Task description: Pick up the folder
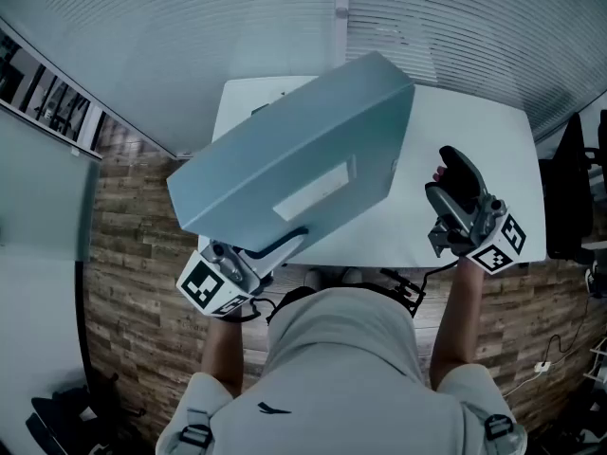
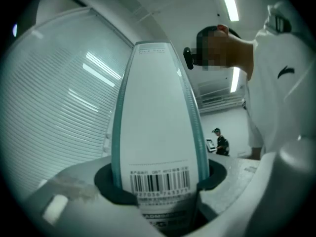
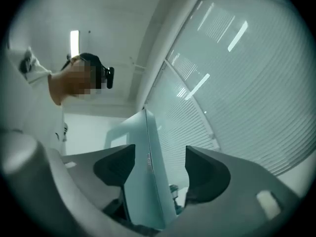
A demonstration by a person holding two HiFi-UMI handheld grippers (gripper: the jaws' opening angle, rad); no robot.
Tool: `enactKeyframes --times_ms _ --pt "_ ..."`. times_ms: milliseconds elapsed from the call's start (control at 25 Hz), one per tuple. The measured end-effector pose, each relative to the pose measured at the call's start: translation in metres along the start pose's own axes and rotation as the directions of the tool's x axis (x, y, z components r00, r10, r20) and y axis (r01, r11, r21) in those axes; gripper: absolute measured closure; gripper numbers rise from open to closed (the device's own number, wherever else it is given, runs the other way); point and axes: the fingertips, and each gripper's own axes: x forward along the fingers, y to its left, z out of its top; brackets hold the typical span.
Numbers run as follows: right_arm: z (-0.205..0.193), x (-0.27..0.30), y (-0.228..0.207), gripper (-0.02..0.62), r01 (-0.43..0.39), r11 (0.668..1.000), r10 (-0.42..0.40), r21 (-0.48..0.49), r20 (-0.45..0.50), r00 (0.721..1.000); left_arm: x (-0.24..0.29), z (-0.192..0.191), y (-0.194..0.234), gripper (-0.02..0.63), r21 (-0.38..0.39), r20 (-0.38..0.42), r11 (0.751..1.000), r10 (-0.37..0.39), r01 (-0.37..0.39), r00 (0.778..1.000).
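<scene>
The folder is a pale teal box file with a white label, lifted and tilted above the white table. My left gripper is shut on its lower near edge. In the left gripper view the barcoded spine of the folder fills the gap of the left gripper, with both pads pressed on it. My right gripper hovers to the right of the folder, apart from it. In the right gripper view the right gripper stands open, and the folder shows edge-on past its jaws, with a gap beside the right pad.
Window blinds run along the table's far side. Wood floor lies to the left, and dark office gear stands at the right edge. A distant person stands in the room behind.
</scene>
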Motion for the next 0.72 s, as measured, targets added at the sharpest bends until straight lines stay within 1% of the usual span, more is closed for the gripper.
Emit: enactKeyframes --times_ms 40,80,120,160,200,240,280,320,360,400,480,520,560,600,640,720 --pt "0.003 -0.002 -0.006 0.291 0.078 0.996 -0.078 -0.036 0.016 0.997 0.0 0.005 0.006 0.299 0.056 -0.001 0.994 0.092 -0.091 0.996" --pt "0.006 -0.005 -0.011 0.304 0.158 0.985 -0.155 -0.073 0.036 0.987 -0.001 0.011 0.014 0.299 0.116 0.003 0.975 0.188 -0.187 0.982" --pt "0.008 -0.007 -0.017 0.316 0.24 0.965 -0.235 -0.108 0.057 0.97 -0.003 0.016 0.022 0.299 0.178 0.014 0.943 0.283 -0.281 0.959" --pt "0.009 -0.012 -0.022 0.331 0.324 0.936 -0.315 -0.138 0.08 0.946 -0.006 0.019 0.03 0.299 0.237 0.029 0.899 0.372 -0.368 0.928" --pt "0.011 -0.017 -0.028 0.348 0.405 0.901 -0.393 -0.156 0.104 0.914 -0.01 0.02 0.038 0.301 0.288 0.046 0.849 0.45 -0.443 0.892" --pt "0.011 -0.025 -0.034 0.36 0.479 0.864 -0.463 -0.156 0.129 0.877 -0.017 0.02 0.045 0.301 0.323 0.061 0.8 0.516 -0.506 0.854" --pt "0.011 -0.033 -0.04 0.373 0.54 0.829 -0.521 -0.144 0.15 0.84 -0.025 0.018 0.053 0.301 0.337 0.074 0.756 0.573 -0.561 0.816" --pt "0.01 -0.041 -0.044 0.388 0.584 0.802 -0.563 -0.129 0.165 0.81 -0.034 0.017 0.059 0.302 0.326 0.088 0.721 0.621 -0.611 0.779" --pt "0.008 -0.047 -0.046 0.405 0.613 0.781 -0.592 -0.121 0.17 0.788 -0.043 0.017 0.066 0.302 0.292 0.104 0.694 0.661 -0.658 0.744" --pt "0.005 -0.053 -0.048 0.43 0.631 0.765 -0.611 -0.126 0.166 0.774 -0.053 0.017 0.072 0.301 0.241 0.122 0.674 0.693 -0.698 0.711" --pt "-0.003 -0.058 -0.049 0.483 0.649 0.74 -0.633 -0.175 0.143 0.761 -0.071 0.016 0.084 0.302 0.137 0.151 0.636 0.744 -0.759 0.651" --pt "-0.008 -0.058 -0.048 0.507 0.65 0.728 -0.639 -0.215 0.128 0.758 -0.079 0.014 0.089 0.302 0.107 0.158 0.616 0.765 -0.781 0.625" --pt "-0.013 -0.057 -0.046 0.526 0.647 0.717 -0.643 -0.261 0.112 0.758 -0.085 0.012 0.092 0.302 0.1 0.162 0.595 0.781 -0.797 0.603" --pt "-0.017 -0.055 -0.044 0.534 0.639 0.707 -0.644 -0.305 0.097 0.759 -0.089 0.011 0.094 0.302 0.116 0.164 0.576 0.793 -0.809 0.587" --pt "-0.021 -0.052 -0.043 0.547 0.629 0.699 -0.644 -0.341 0.083 0.761 -0.091 0.01 0.095 0.302 0.146 0.165 0.559 0.8 -0.816 0.577" --pt "-0.028 -0.045 -0.041 0.561 0.61 0.697 -0.639 -0.378 0.061 0.767 -0.089 0.008 0.094 0.302 0.215 0.164 0.538 0.803 -0.815 0.573"
